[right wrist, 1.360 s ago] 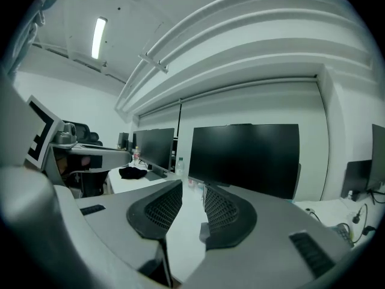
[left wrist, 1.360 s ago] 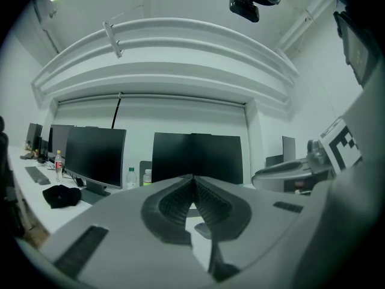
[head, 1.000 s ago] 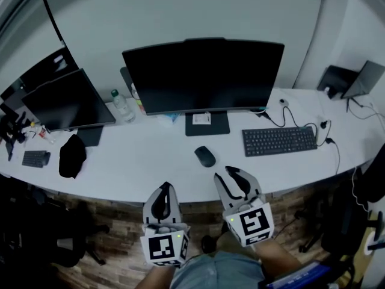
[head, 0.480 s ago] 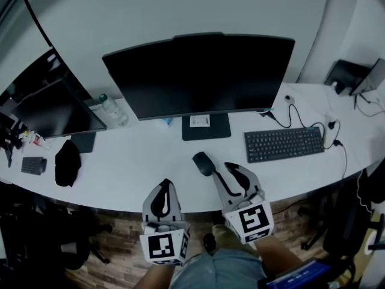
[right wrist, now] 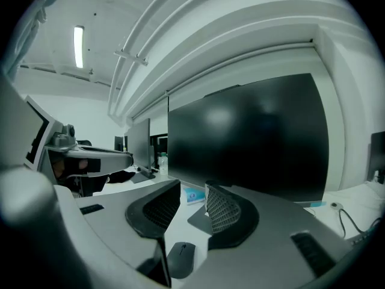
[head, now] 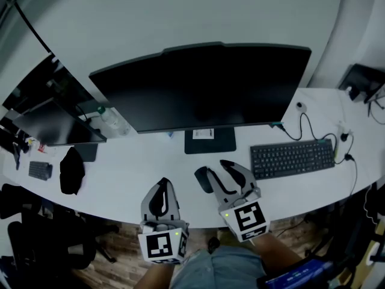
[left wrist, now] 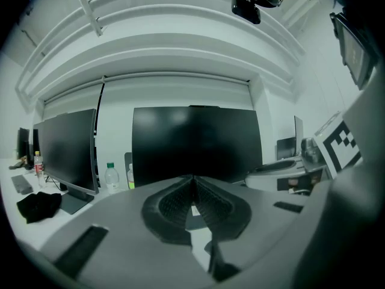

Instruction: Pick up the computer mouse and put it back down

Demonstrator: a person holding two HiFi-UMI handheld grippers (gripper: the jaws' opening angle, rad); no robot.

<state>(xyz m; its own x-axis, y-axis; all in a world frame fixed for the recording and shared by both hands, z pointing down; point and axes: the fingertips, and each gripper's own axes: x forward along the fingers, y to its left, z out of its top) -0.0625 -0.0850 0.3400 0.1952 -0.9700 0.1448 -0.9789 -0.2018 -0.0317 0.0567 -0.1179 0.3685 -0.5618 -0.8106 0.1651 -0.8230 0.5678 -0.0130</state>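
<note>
The computer mouse [head: 203, 179] lies flat on the white desk [head: 150, 161], near the front edge and in front of the stand of the big dark monitor [head: 204, 86]. The right gripper [head: 220, 172] is low over the desk, just beside the mouse on its right. In the right gripper view its fingers [right wrist: 224, 209] stand apart and have just been opening. Nothing is pinched btw. them. The mouse [right wrist: 180, 259] shows low in the gap, on the desk, and the pads do not press on it.

The left gripper [head: 162, 188] is at the desk's front edge, to the left of the mouse and apart from it. In the left gripper view its fingers [left wrist: 174, 203] are pressed together with nothing btw. them.

A keyboard [head: 292, 158] lies to the right of the mouse, well apart. On the left side are a bottle [head: 109, 119], a second monitor [head: 57, 131] and a black cloth [head: 71, 169].
</note>
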